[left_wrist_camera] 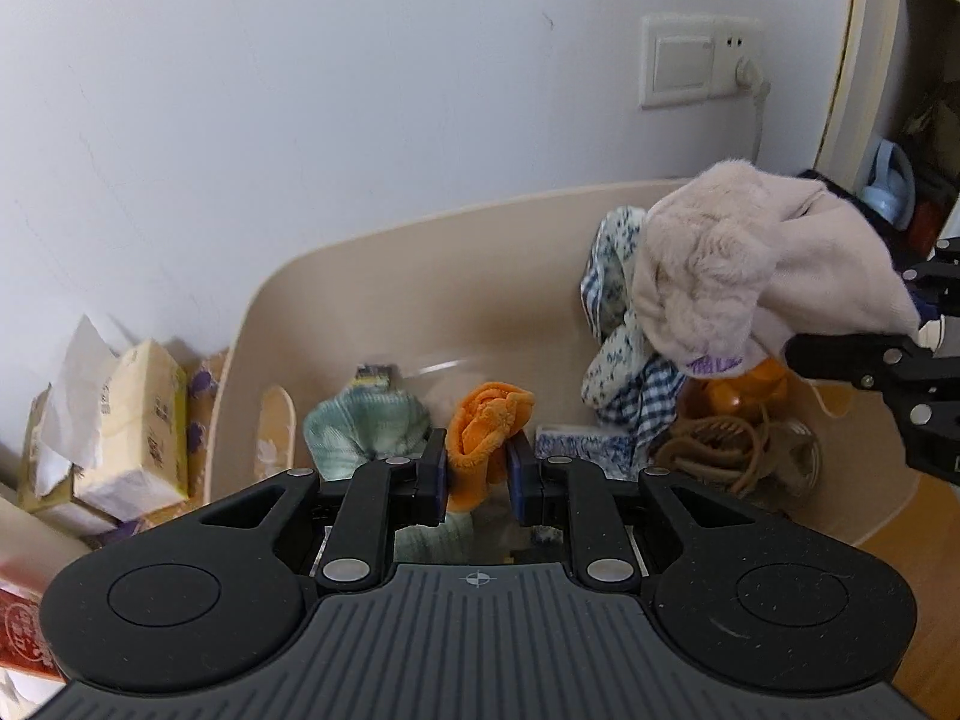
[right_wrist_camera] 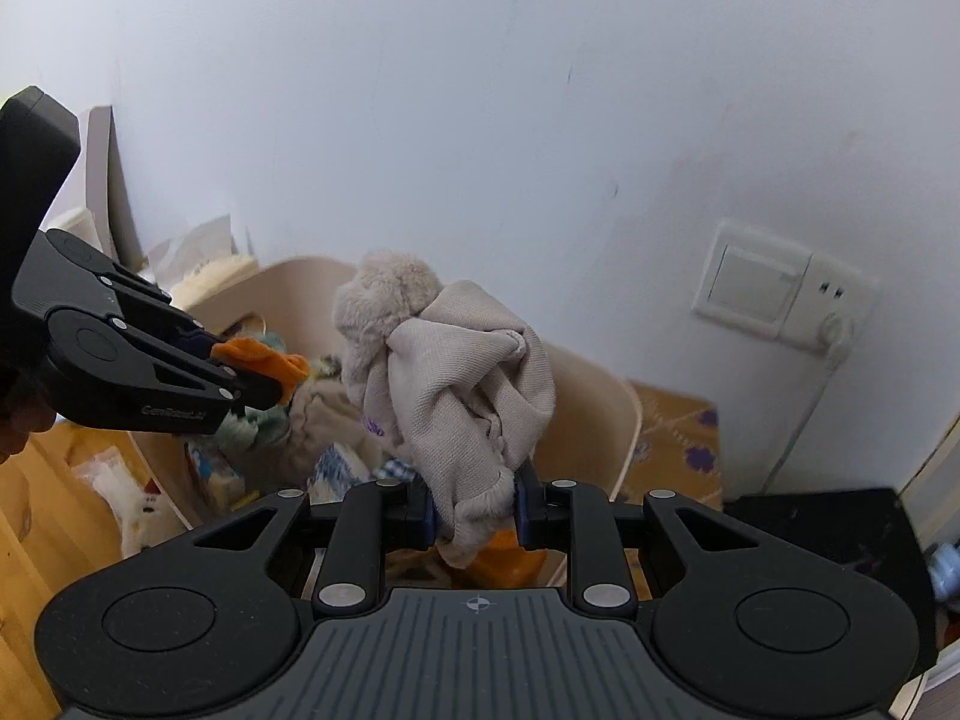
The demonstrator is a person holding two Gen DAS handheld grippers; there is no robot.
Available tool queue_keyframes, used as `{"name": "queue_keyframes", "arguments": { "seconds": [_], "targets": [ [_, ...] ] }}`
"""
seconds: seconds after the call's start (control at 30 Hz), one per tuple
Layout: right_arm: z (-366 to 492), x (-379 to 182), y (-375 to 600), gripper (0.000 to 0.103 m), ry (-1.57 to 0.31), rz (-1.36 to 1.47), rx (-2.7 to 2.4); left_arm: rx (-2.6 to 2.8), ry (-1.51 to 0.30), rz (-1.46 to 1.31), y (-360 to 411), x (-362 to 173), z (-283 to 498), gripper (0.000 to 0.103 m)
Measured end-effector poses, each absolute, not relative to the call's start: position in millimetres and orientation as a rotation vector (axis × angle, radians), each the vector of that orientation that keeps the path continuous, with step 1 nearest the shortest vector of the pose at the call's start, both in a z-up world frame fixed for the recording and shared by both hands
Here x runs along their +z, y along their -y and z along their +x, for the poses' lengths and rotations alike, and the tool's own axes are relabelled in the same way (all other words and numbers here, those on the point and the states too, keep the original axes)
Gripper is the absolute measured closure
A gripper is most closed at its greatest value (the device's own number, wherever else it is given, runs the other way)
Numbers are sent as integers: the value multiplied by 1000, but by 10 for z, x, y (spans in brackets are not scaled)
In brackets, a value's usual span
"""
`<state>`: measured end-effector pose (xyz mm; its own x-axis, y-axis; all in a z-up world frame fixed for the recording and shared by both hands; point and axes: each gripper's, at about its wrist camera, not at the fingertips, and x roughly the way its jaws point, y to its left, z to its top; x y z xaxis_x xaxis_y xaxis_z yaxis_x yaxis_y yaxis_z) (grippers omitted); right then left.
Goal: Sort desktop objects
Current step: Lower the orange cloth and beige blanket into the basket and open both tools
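White wall [left_wrist_camera: 300,90], beige bin [left_wrist_camera: 420,240], left gripper [left_wrist_camera: 477,468] jaws clamping orange cloth [left_wrist_camera: 486,426], right gripper [right_wrist_camera: 474,510] jaws clamping beige garment [right_wrist_camera: 456,372]

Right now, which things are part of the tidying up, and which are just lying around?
Part of the tidying:
- orange cloth, pinched in the left gripper
- beige fluffy garment, pinched in the right gripper
- beige tub, with a green cloth and a blue checked cloth inside

Just lying around:
- tissue packs
- wall switch
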<state>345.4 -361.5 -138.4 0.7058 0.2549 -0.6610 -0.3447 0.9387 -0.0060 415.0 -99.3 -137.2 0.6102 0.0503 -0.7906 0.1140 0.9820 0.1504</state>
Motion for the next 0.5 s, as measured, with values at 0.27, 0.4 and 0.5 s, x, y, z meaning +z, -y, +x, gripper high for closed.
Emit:
{"name": "queue_keyframes", "arguments": {
  "seconds": [0.27, 0.4, 0.5],
  "targets": [
    [3497, -1551, 3592, 78, -805, -87, 346, -43, -966, 205, 1045, -1521, 4179, 77],
    [3505, -1584, 3562, 65, -817, -71, 339, -67, -986, 191, 1051, -1525, 4165, 56],
    [3486, -1559, 3547, 54, -813, -61, 336, -59, -971, 207, 1062, -1488, 4126, 44]
  ]
}}
